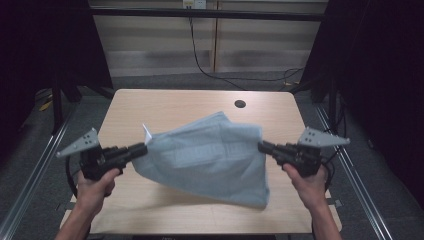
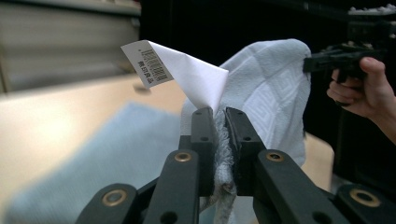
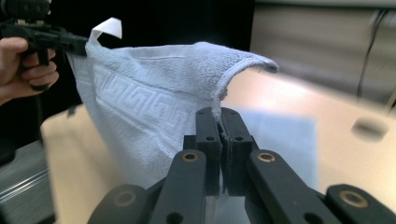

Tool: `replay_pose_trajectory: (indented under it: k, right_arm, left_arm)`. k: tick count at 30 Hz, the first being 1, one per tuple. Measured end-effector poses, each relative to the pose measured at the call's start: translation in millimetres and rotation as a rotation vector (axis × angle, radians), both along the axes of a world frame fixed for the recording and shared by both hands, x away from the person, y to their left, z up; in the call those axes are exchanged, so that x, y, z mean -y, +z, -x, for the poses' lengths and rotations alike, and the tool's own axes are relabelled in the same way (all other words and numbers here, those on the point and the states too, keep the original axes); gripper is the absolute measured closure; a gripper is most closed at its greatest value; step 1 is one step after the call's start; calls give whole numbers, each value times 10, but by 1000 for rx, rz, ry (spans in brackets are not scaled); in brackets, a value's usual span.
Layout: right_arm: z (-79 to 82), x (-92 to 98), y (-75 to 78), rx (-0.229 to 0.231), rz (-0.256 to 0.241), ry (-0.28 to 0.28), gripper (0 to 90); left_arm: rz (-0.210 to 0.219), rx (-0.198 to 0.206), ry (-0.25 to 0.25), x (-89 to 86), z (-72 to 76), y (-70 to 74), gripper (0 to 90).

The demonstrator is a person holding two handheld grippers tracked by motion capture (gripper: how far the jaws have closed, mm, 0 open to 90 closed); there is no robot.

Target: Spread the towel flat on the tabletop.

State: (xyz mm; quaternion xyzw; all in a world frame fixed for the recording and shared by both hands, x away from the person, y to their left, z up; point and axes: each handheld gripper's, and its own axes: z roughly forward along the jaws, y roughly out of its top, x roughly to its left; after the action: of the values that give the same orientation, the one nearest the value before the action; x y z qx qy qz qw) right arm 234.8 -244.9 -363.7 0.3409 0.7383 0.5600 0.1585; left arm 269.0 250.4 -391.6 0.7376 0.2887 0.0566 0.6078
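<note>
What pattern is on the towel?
The pale blue towel has a woven key-maze border band, clearest in the right gripper view.

towel [image 1: 210, 157] between left hand-held gripper [image 1: 142, 148] and right hand-held gripper [image 1: 261, 146], above table [image 1: 165, 102]

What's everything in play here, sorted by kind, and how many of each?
Pale blue towel: 1, held up by two corners
White paper tag with a barcode, on the towel: 1
Hand-held grippers: 2, the left gripper and the right gripper, each shut on a towel corner
Wooden table: 1
Total: 5
</note>
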Motion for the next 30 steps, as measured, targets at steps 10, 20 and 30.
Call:
replay_pose_trajectory:
  k: [10, 20, 30]
  right_arm:
    - [594, -75, -1059, -297, 109, 77, 794]
    - [29, -28, -820, -222, 67, 9, 684]
    - [-465, -570, -1290, -356, 226, 100, 736]
  left_arm:
    - [-185, -163, -150, 74, 444, -699, 792]
    - [-65, -176, -70, 32, -305, -600, 630]
    - [-301, -268, -147, 486, -627, -1072, 694]
